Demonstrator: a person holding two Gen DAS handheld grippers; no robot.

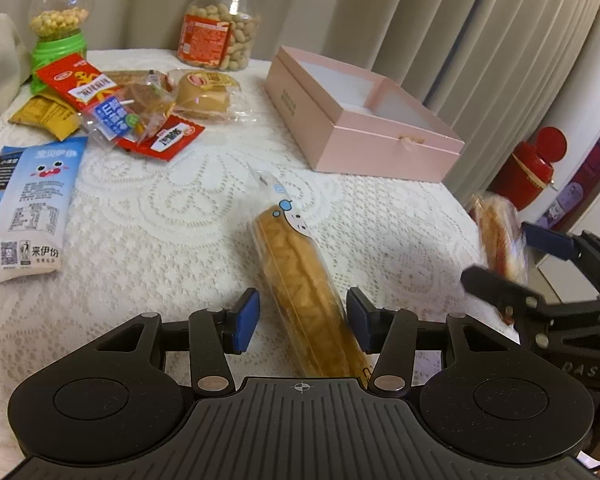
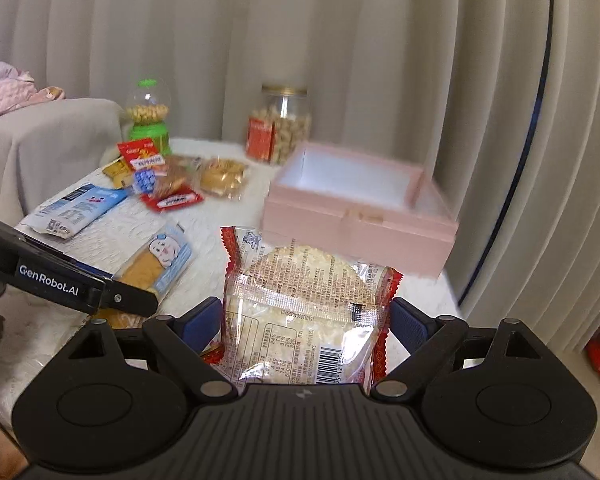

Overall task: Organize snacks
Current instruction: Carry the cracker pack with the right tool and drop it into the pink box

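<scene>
1. Left gripper [image 1: 302, 320]: fingers spread, astride a long bread roll in a clear wrapper [image 1: 300, 280] lying on the lace-covered bench [image 1: 160, 220]; the right pad looks at or just beside the wrapper, the left pad stands clear.
2. Right gripper [image 2: 304, 320]: fingers set wide, pinching a red-edged clear packet of pale rice crackers [image 2: 300, 300], raised above the bench just before the pink box.
3. Pink box [image 1: 360, 120]: open, white inside, at the bench's far right.
4. Far left: a heap of small snack packets [image 1: 132, 112], a blue-and-white pack [image 1: 24, 204] nearer.
5. Behind, by the curtain: a peanut jar [image 1: 218, 24] and a green dispenser [image 1: 58, 20].
</scene>
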